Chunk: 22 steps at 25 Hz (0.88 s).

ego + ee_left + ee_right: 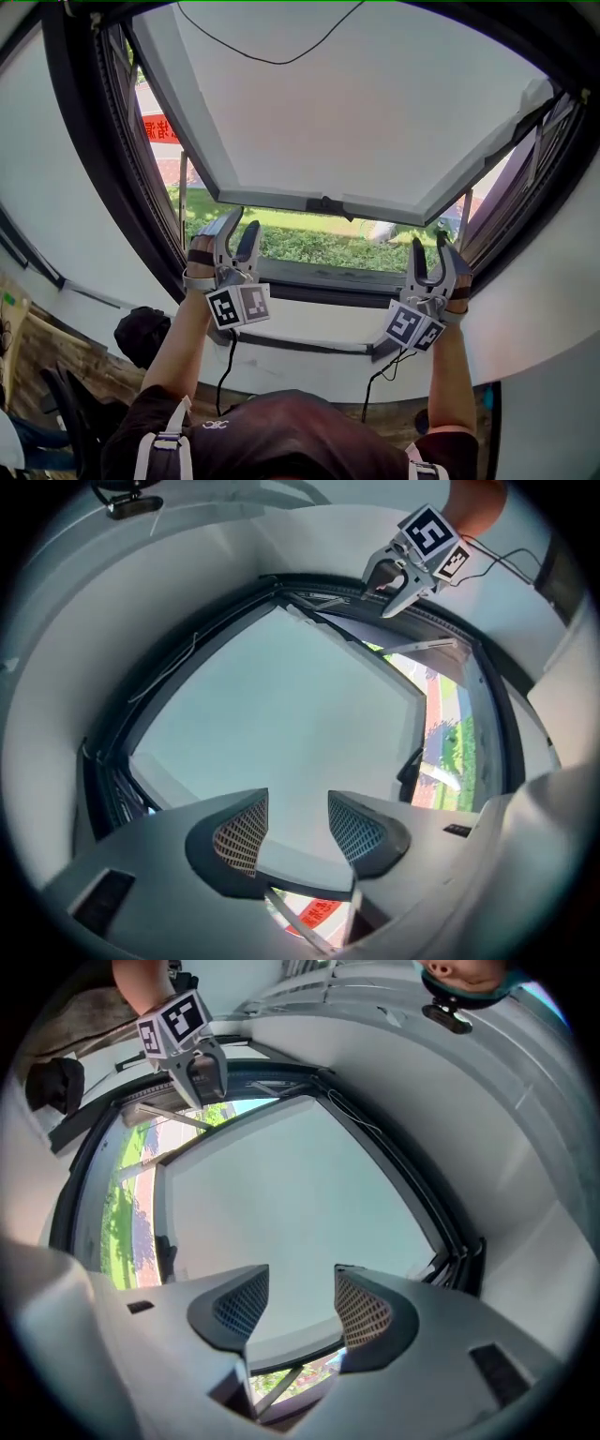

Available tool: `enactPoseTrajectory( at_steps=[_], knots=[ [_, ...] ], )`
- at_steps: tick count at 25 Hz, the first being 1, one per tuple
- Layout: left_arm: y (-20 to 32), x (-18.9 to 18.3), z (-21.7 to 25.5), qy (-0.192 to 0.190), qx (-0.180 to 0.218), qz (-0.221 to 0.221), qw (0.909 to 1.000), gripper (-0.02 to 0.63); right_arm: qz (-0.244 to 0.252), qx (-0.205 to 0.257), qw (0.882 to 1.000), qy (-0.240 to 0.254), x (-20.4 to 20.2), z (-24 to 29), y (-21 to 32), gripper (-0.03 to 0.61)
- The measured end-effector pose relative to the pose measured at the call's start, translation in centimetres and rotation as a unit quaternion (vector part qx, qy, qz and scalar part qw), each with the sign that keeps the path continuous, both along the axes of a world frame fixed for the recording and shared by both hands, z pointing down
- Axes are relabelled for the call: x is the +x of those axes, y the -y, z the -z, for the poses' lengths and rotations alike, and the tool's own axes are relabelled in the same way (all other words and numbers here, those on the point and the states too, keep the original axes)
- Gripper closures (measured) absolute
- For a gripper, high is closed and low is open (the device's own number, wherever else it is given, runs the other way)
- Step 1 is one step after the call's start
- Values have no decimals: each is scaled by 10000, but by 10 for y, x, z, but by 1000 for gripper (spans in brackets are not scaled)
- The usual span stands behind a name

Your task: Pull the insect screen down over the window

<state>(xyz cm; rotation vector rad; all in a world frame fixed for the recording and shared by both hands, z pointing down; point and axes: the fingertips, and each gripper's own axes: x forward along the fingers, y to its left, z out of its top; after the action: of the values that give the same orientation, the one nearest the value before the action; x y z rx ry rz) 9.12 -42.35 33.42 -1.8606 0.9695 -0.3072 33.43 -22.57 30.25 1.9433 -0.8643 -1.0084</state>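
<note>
head low in shot, arms up: left claw and right claw both spread wide, empty, above the white sill. dark window frame in a white wall, pale sash tilted out, grass beyond. insect screen i can't pick out.

Left gripper and right gripper: matt grey plastic, grid-textured pads. Beyond the jaws, smooth pale window pane, dark matt frame.
</note>
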Motion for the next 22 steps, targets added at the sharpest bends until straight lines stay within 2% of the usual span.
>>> enactPoseTrajectory(
  at_steps=[4, 5, 7, 11, 14, 17, 19, 22],
  knots=[
    [14, -19, 66, -257, 530, 161, 9981, 402, -183, 177, 9993, -262, 9, 51, -10, 351],
    [15, -23, 81, -288, 593, 146, 9977, 412, -180, 204, 9992, -302, 9, 64, -12, 353],
    [15, -27, 109, -348, 613, 16, 9975, 471, -86, 190, 9992, -347, 6, 87, -16, 354],
    [12, -40, 164, -367, 770, -180, 9962, 469, 132, 115, 9984, -541, -7, 131, -23, 353],
    [16, -53, 204, -252, 865, -175, 9958, 469, 184, -2, 9976, -663, -10, 165, -28, 353],
    [19, -64, 242, -38, 751, -262, 9968, 469, 363, -223, 9977, -534, -11, 199, -32, 354],
    [21, -72, 265, 221, 709, -290, 9968, 469, 479, -417, 9974, -350, -9, 219, -33, 359],
    [27, -80, 299, 618, 874, -184, 9941, 466, 390, -787, 9959, -214, -2, 249, -35, 367]
  ],
)
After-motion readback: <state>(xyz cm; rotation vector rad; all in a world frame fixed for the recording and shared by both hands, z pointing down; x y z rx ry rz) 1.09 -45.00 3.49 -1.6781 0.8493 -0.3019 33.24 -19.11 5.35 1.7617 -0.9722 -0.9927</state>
